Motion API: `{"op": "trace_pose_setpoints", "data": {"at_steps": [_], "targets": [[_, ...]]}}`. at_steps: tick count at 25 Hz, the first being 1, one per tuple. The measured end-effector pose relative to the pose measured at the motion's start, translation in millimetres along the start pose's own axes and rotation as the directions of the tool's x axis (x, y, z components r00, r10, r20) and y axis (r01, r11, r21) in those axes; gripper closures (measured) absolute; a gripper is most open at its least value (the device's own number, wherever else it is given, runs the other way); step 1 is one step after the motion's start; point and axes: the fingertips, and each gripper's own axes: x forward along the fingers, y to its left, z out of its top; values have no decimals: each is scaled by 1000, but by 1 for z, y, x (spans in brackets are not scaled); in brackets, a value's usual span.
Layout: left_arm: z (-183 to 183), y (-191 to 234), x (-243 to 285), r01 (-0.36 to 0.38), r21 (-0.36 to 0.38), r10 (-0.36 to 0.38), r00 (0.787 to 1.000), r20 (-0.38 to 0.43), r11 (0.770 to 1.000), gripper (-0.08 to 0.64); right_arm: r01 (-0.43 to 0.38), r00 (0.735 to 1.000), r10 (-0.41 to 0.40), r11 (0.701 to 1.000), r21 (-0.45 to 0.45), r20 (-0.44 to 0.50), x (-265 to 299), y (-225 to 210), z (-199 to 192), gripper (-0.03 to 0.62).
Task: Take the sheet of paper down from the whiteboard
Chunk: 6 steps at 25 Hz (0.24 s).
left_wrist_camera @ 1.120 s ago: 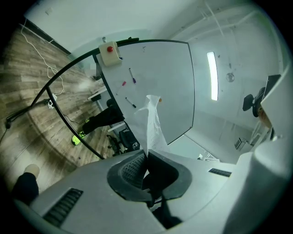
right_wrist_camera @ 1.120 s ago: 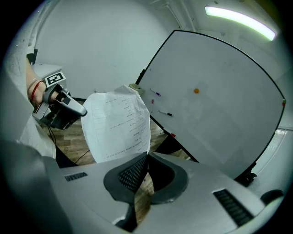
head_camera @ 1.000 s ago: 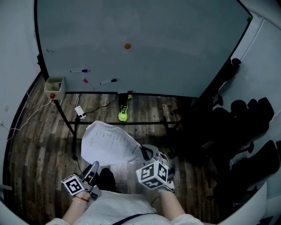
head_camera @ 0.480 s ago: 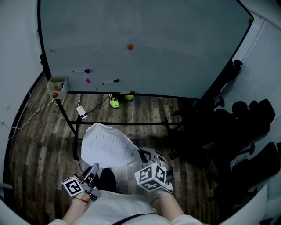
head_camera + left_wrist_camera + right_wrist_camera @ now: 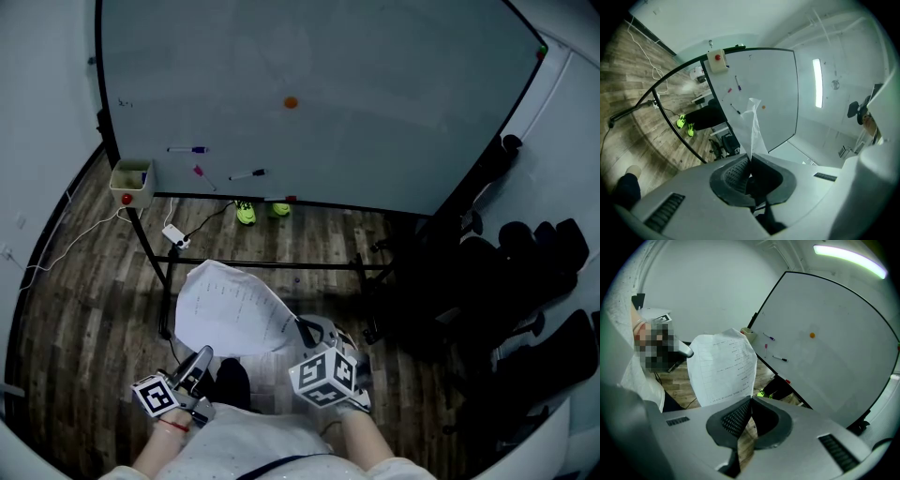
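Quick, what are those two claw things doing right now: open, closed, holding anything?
The left gripper is closed, pinching an edge of the sheet of paper.
The right gripper is closed on another edge of the same sheet.

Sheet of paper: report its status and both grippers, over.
Left gripper and right gripper both shut on the sheet of paper. Sheet off the whiteboard, held out in front of it. Nothing in the way.
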Motion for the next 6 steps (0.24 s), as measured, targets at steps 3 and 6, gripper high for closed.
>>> {"op": "trace_pose_setpoints", "data": {"at_steps": [3,6], "targets": [[0,-1,-6,2,5,-2,1000,-2,1000,545,-6,1000,6,1000,-3,-3,-2,6,2,572],[-3,-2,-14,-7,-31,7,1000,5,999,545,-13,1000,13,1000,-6,-3,-6,11,3,572]]}}
